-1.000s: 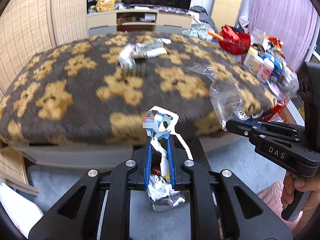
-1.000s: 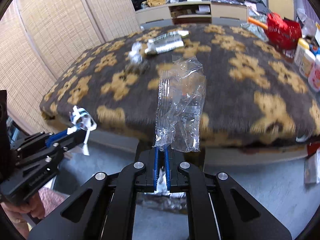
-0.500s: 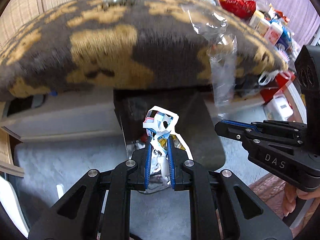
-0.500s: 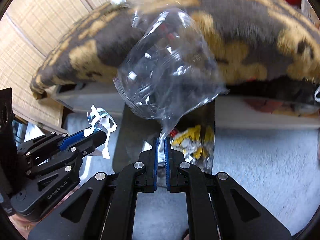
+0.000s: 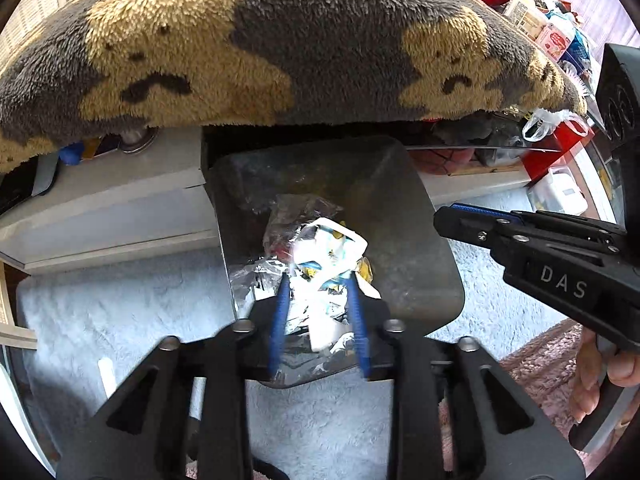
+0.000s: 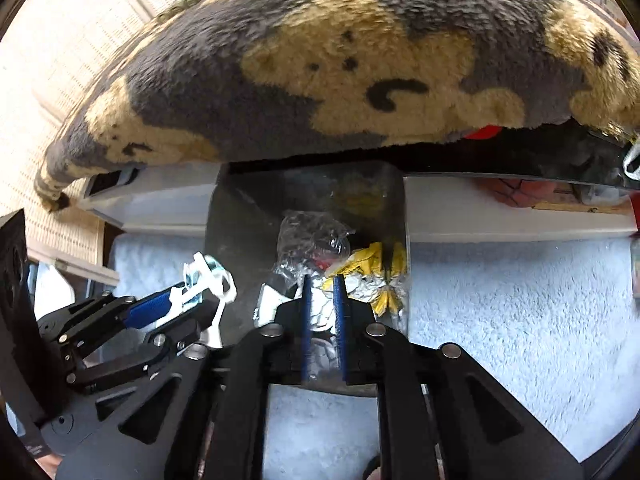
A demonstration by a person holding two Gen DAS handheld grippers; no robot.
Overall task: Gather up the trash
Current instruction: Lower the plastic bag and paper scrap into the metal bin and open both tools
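Above the dark bin [image 5: 420, 208] beside the bear-patterned blanket [image 5: 320, 40], the left gripper [image 5: 318, 280] and right gripper [image 6: 322, 280] were being spread so that the white wrapper [image 5: 328, 248], loose between the left pads, could be dropped, nothing being seen between the right ones.

A dark bin [image 5: 400, 216] stood on the pale carpet, against the low bed frame. Inside lay a heap of trash: a crumpled clear plastic bag [image 6: 312, 236] toward the far side, a yellow wrapper [image 6: 384, 268] to its right, and crinkled foil [image 6: 360, 286] nearer. A torn white paper scrap [image 5: 328, 256] hung just above the heap.
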